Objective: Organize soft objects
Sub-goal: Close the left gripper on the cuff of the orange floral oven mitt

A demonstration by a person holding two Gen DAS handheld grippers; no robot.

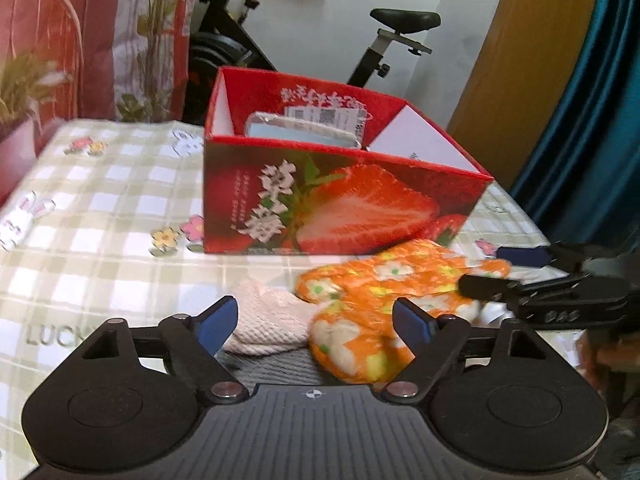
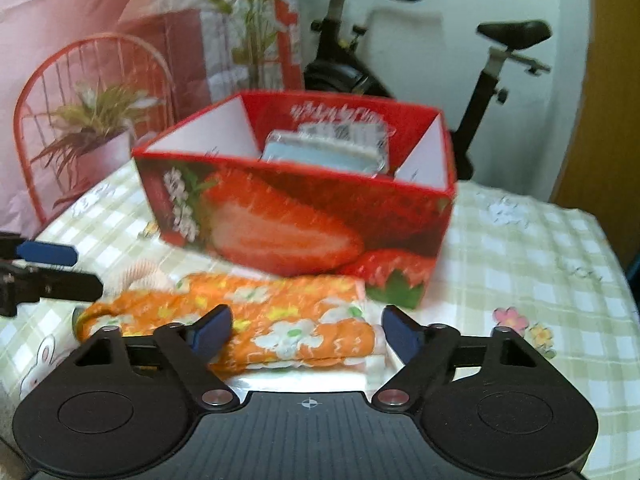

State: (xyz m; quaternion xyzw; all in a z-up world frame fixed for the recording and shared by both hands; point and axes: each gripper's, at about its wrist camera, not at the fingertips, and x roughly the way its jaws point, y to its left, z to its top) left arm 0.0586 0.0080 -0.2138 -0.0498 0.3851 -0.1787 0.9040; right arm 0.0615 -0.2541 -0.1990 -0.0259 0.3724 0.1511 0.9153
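An orange floral cloth (image 1: 360,300) (image 2: 260,304) lies crumpled on the checked tablecloth in front of a red strawberry box (image 1: 344,204) (image 2: 288,216). Beside it, on its left in the left wrist view, sits a pale pink knitted cloth (image 1: 268,320) over something grey and knitted (image 1: 276,368). My left gripper (image 1: 316,320) (image 2: 68,266) stands open, its jaws spanning the pink cloth and the orange cloth's near end. My right gripper (image 2: 306,330) (image 1: 496,276) is open too, with the orange cloth's other end lying between its jaws. The box holds a blue plastic-wrapped packet (image 1: 300,130) (image 2: 324,152).
The tablecloth (image 1: 100,208) (image 2: 520,248) spreads to both sides of the box. Behind the table stand an exercise bike (image 1: 384,40) (image 2: 492,64), a potted plant (image 2: 96,128) against a red wire frame, and a blue curtain (image 1: 592,128) at the right.
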